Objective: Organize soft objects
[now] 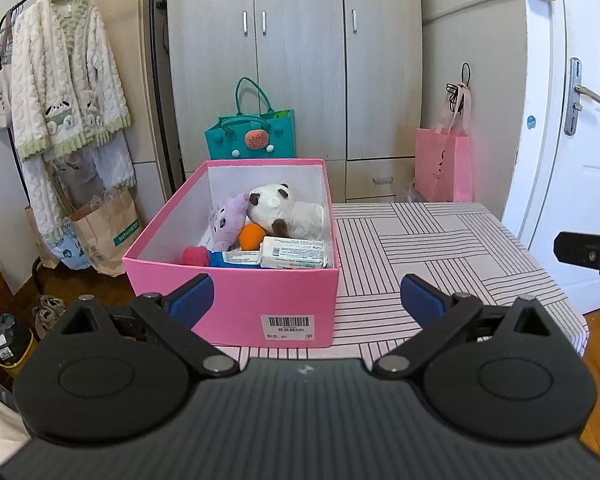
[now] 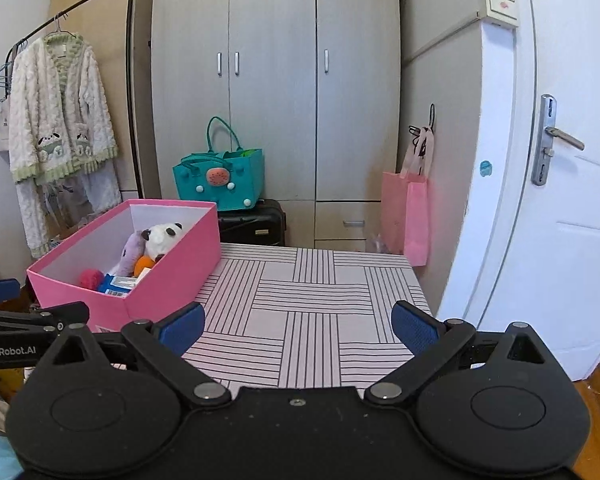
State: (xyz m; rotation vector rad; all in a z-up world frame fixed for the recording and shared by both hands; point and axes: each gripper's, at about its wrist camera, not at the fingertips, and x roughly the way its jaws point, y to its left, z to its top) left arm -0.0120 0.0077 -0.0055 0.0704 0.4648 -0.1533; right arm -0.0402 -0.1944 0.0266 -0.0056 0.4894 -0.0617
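Note:
A pink box (image 1: pixel 236 300) (image 2: pixel 168 280) stands on the left part of the striped table (image 1: pixel 440 264) (image 2: pixel 320 312). Inside lie a white panda plush (image 1: pixel 274 206) (image 2: pixel 164 236), a purple plush (image 1: pixel 228 226) (image 2: pixel 132 254), an orange ball (image 1: pixel 252 237) (image 2: pixel 143 265), a red pompom (image 1: pixel 195 257) (image 2: pixel 91 279), a tissue pack (image 1: pixel 294 254) and a blue packet (image 2: pixel 116 284). My left gripper (image 1: pixel 306 298) is open, held just in front of the box with nothing between its fingers. My right gripper (image 2: pixel 298 326) is open over the bare table to the right of the box.
A grey wardrobe (image 1: pixel 300 60) stands behind, with a teal handbag (image 1: pixel 250 132) on a black suitcase (image 2: pixel 254 222). Clothes hang on a rack (image 1: pixel 60 80) at left. A pink bag (image 1: pixel 444 164) hangs by the white door (image 2: pixel 560 200) at right.

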